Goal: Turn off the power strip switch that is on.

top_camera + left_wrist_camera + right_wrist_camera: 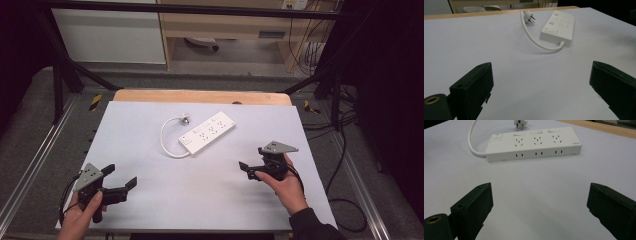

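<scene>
Centrally on the pale grey table sheet (200, 190) lay a white power strip (207, 133), set on a diagonal with its switch end nearest the person and its white cable (164, 137) looping round to a plug (184, 119) at about eleven o'clock from the strip. The left gripper (119, 176) hovered near the sheet's near left corner, its jaws spread wide and holding nothing; the strip lay well apart from it, toward one o'clock. The right gripper (254, 164) was held at the near right, likewise released and empty, with the strip toward eleven o'clock and nearer to it than to the left one. From the left gripper view the strip (557, 27) was seen end-on, the red-marked switch facing the camera and the cable (534, 40) curving back to the plug (530, 17). The right gripper view instead showed the strip (533, 144) broadside, three socket groups in a row with a rocker above each, and slots along its side wall.
</scene>
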